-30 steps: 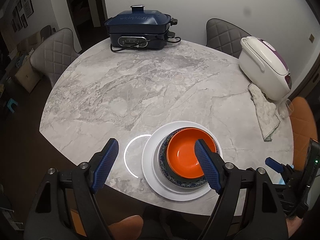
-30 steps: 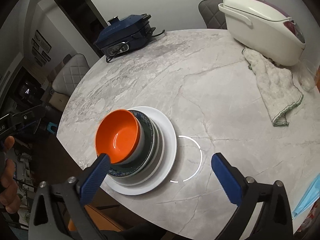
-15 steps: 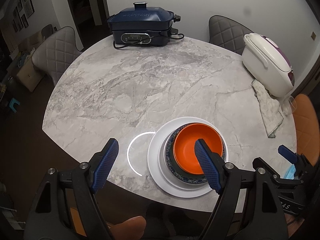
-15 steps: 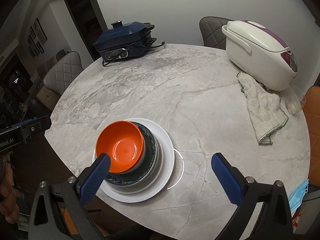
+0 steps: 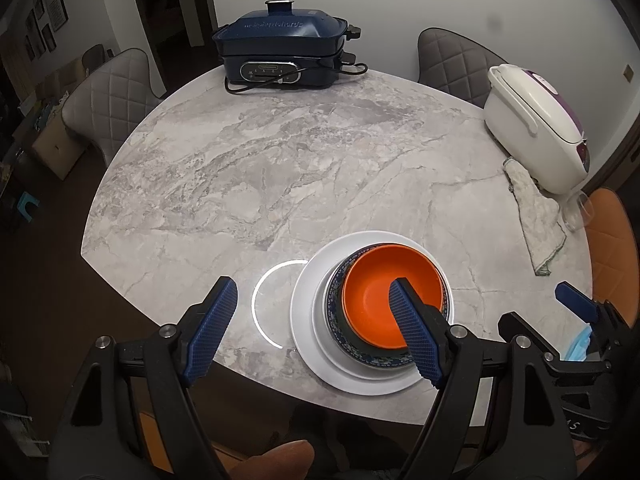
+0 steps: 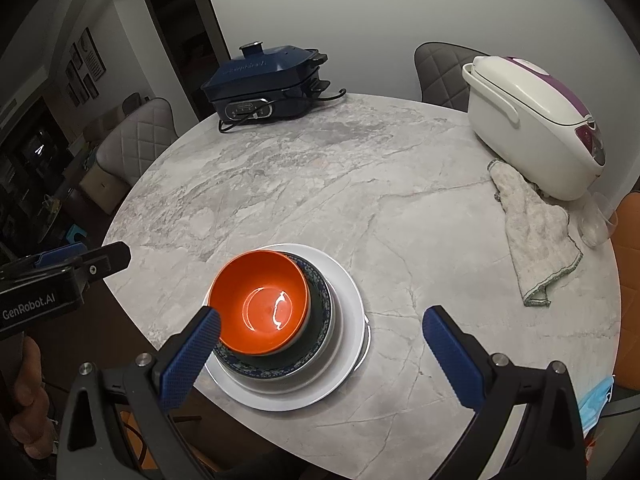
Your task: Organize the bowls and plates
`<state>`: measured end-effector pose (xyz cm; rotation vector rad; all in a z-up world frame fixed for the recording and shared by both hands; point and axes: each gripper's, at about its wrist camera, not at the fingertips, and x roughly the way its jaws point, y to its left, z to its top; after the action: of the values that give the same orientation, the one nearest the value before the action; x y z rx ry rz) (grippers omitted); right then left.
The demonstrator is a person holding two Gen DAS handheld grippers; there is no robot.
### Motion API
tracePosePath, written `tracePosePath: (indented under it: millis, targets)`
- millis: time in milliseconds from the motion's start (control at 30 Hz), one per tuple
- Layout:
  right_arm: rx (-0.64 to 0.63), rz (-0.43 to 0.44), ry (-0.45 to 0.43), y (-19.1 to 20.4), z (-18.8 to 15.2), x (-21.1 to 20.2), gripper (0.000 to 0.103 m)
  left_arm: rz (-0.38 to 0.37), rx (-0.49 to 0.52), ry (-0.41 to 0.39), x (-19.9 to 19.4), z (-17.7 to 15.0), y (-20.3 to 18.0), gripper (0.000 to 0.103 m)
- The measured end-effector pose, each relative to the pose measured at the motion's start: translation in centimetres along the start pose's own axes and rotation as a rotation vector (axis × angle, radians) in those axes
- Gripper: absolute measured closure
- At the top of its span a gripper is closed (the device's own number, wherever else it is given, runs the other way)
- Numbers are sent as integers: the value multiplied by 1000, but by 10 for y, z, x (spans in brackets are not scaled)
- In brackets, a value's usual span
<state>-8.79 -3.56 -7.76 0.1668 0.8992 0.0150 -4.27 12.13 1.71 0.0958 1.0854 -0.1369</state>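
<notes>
Beneath the orange bowl (image 6: 262,312), stacked dishes are half-hidden; both grippers' fingers (image 5: 214,330) released.

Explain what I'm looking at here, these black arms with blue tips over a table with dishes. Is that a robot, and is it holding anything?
No robot: a person holds a two-finger grabbing tool in each hand, with a wide-angle camera on each looking along its fingers. One picture is from the left tool, the other from the right tool. Both stand open and hold nothing.

On the marble table sits one stack: an orange bowl nested in a dark blue patterned bowl, on white plates. Further back are a dark blue electric cooker, a white rice cooker and a rumpled cloth. The left tool's right finger only overlaps the orange bowl in its view; it is not gripping it.
</notes>
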Motion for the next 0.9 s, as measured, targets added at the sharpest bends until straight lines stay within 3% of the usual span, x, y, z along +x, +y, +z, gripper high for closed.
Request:
tracePosePath:
  millis: [900]
  targets:
    - [0, -13, 3, -11, 2, 1, 0, -4, 18, 4, 9, 7, -16, 26]
